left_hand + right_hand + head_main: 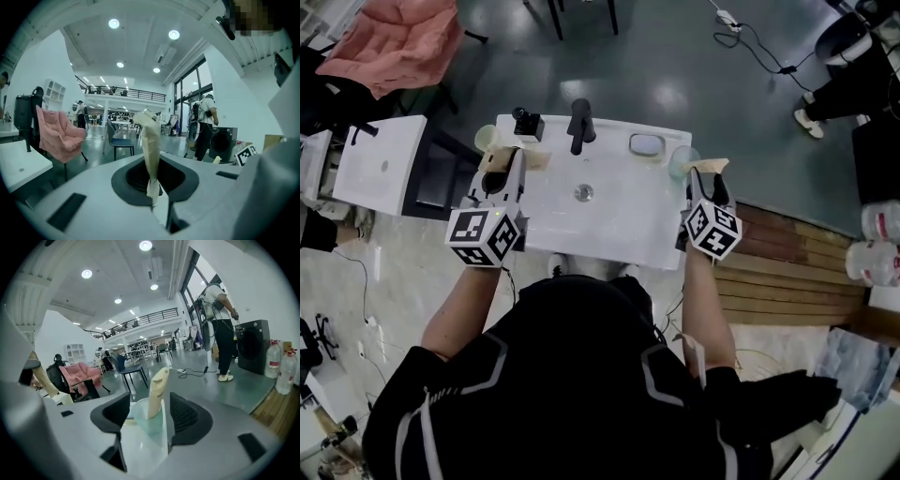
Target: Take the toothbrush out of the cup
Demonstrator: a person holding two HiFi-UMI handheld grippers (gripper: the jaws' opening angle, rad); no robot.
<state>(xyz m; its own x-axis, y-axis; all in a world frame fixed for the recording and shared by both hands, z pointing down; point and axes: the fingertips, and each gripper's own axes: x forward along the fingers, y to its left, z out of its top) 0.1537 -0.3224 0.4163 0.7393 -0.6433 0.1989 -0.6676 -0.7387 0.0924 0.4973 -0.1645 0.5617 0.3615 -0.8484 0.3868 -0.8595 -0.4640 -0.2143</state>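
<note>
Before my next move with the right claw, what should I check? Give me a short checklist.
1. Right claw open: ok.
2. Cup sits between its jaws: ok.
3. Cream item stands upright in the cup: ok.
4. Right pads not yet pressing on the cup: ok.
5. Left claw shut on the beige stick: ok.
6. Which of the two items is the toothbrush: cannot tell.

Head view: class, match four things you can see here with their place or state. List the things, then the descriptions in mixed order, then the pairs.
Things:
1. faucet
2. clear cup
3. left gripper
4. pink chair

Descriptions:
A. jaws shut
B. on the floor, top left of the picture
C. rear right corner of the basin
D. middle of the basin's rear edge

Pairs: 1-D, 2-C, 3-A, 4-B
</note>
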